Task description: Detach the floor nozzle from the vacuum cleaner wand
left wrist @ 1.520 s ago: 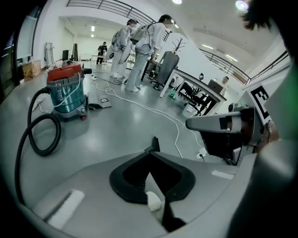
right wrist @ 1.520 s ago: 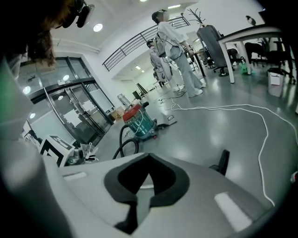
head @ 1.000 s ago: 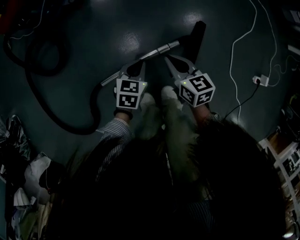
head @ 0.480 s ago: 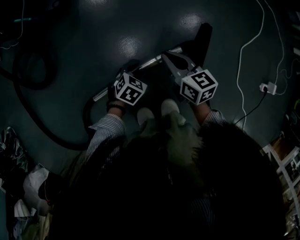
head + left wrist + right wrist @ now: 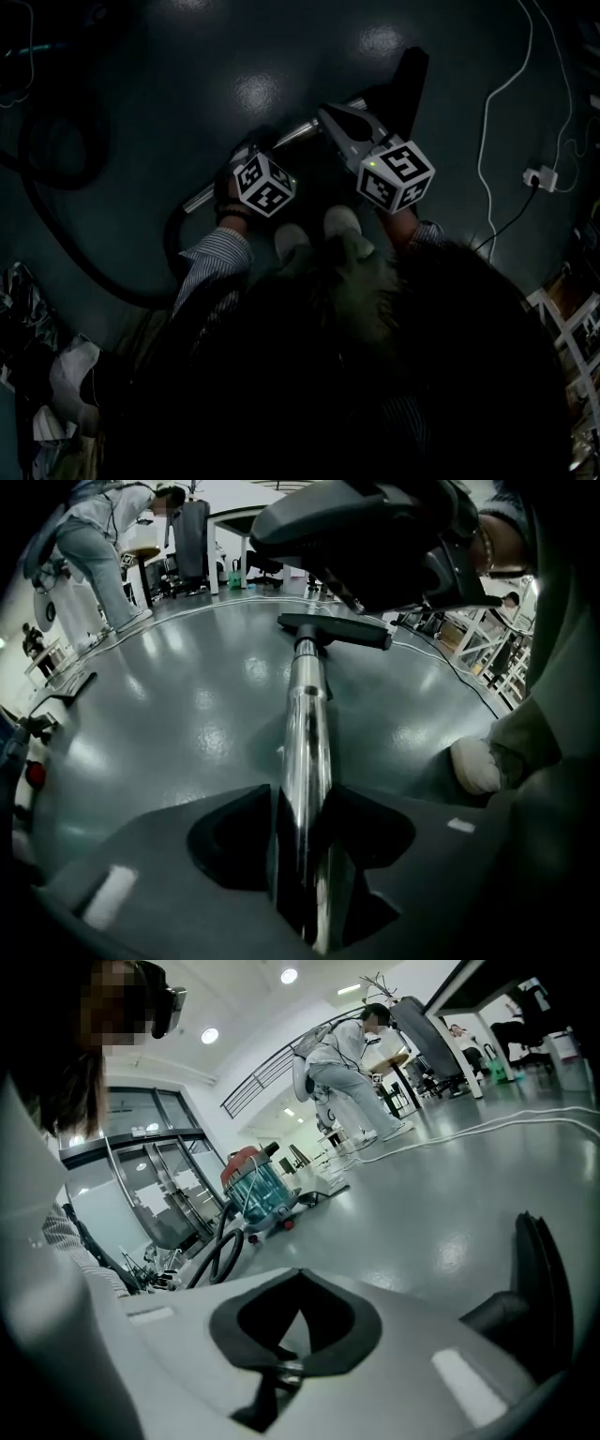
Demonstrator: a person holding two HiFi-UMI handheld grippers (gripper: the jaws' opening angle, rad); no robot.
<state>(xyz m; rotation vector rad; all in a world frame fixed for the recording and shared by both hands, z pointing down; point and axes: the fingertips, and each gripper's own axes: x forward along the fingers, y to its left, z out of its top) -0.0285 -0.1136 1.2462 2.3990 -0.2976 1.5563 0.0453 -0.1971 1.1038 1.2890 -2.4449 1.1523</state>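
The chrome wand (image 5: 291,134) lies on the dark floor and runs up to the black floor nozzle (image 5: 408,80). In the left gripper view the wand (image 5: 305,724) passes straight between the jaws of my left gripper (image 5: 305,797) and ends at the nozzle (image 5: 333,630). Those jaws are opening and sit close on either side of the tube. In the head view only the left gripper's marker cube (image 5: 265,185) shows, above the wand. My right gripper (image 5: 327,113) is shut on nothing, with its tip by the wand near the nozzle (image 5: 539,1279).
The black hose (image 5: 84,267) curves off to the left. A white cable (image 5: 487,122) and a plug block (image 5: 542,176) lie on the right. The person's shoes (image 5: 342,220) stand just behind the wand. The vacuum canister (image 5: 253,1190) stands far back, and clutter (image 5: 47,375) lies at the lower left.
The left gripper has dropped down onto the wand and rolled, so its jaws are now hidden under the cube. The right gripper has sunk a little toward the wand.
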